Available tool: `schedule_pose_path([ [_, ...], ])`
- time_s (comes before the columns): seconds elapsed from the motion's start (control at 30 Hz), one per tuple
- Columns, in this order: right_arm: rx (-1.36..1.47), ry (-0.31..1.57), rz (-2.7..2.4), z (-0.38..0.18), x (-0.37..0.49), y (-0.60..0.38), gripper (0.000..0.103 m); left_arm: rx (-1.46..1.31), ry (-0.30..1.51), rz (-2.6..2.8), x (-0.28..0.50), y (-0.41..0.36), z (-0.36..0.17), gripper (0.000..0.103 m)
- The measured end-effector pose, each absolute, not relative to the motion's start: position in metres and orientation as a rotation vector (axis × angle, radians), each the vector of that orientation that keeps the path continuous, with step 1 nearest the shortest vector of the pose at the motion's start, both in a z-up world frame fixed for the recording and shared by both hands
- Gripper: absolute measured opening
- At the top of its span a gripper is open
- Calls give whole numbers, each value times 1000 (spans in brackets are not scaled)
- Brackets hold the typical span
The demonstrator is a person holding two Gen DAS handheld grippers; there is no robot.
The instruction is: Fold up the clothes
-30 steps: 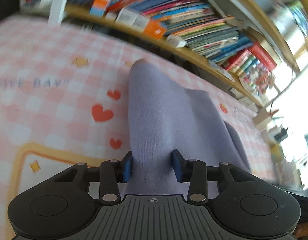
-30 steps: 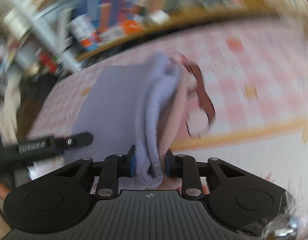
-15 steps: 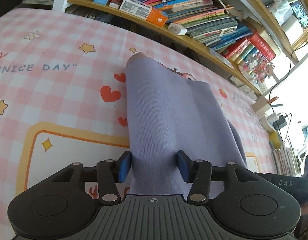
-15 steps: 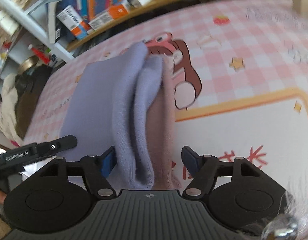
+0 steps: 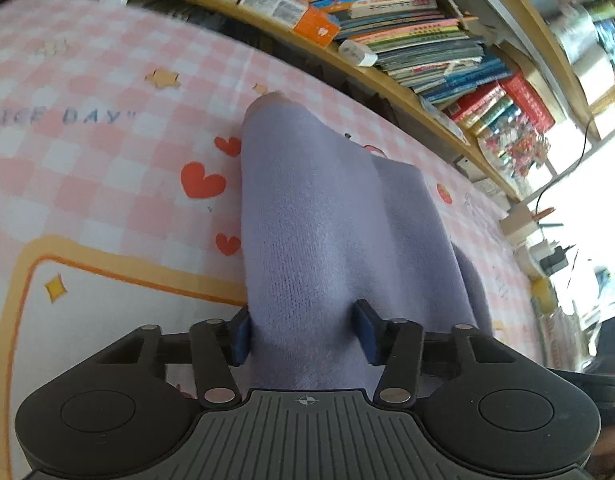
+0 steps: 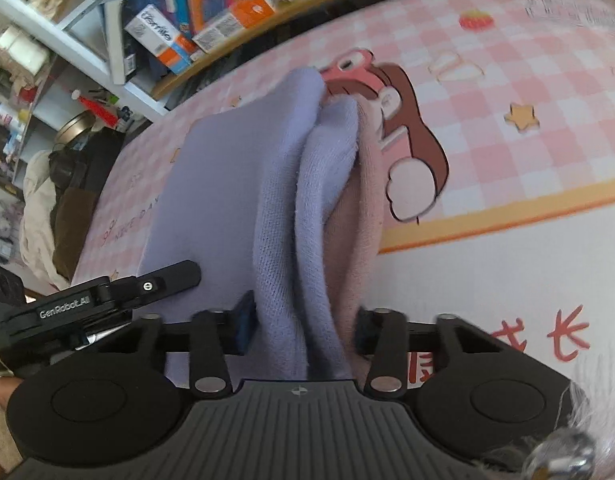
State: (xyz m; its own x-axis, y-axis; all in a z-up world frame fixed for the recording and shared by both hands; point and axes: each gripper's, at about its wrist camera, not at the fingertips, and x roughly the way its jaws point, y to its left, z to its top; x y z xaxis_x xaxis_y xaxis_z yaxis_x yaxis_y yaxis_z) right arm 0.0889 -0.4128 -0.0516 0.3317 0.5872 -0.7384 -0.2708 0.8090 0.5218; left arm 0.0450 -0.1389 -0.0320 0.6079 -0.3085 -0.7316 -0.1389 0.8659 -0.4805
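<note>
A lilac knit garment (image 5: 319,208) with a pinkish inner side lies bunched lengthwise on the pink checked cover (image 5: 107,200). Its near end runs between the blue pads of my left gripper (image 5: 304,334). The jaws are closing and both pads touch the cloth. In the right wrist view the same garment (image 6: 227,184) shows as two upright lilac folds beside a pink layer. These folds fill the gap of my right gripper (image 6: 303,328), whose jaws are closing onto them. One of the left gripper's fingers (image 6: 167,278) lies on the lilac cloth at the left.
The cover (image 6: 507,120) carries hearts, stars, a cartoon animal and an orange border. A wooden bookshelf (image 5: 407,32) crammed with books and boxes runs along its far edge. A dark bag and pale bundle (image 6: 71,176) sit beyond the cover's left end.
The right jaws, wide apart half a second ago, have narrowed onto the folds. The left jaws widened slightly and then narrowed again. The garment has stayed where it was.
</note>
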Motion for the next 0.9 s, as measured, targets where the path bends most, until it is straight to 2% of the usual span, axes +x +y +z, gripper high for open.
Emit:
schedule_pose_path([
  [0.17, 20, 932, 638, -18, 58, -388, 28, -334, 877, -143, 31, -164, 0, 43],
  [0.37, 155, 1068, 630, -31, 60, -415, 28, -422, 978, -187, 27, -154, -10, 45],
  [0.47, 221, 1101, 615, -38, 65, -422, 33, -457, 997, -186, 32, -148, -17, 51],
  [0.53, 245, 1121, 593, -41, 66, -425, 43, -485, 1014, -186, 35, -142, -23, 54],
  [0.63, 301, 1151, 577, -47, 69, -429, 50, -540, 1019, -194, 37, -135, -31, 56],
  [0.77, 372, 1182, 577, -55, 75, -434, 54, -588, 1016, -211, 42, -132, -39, 60],
  [0.9, 390, 1178, 589, -56, 81, -431, 55, -630, 1000, -205, 48, -130, -44, 58],
])
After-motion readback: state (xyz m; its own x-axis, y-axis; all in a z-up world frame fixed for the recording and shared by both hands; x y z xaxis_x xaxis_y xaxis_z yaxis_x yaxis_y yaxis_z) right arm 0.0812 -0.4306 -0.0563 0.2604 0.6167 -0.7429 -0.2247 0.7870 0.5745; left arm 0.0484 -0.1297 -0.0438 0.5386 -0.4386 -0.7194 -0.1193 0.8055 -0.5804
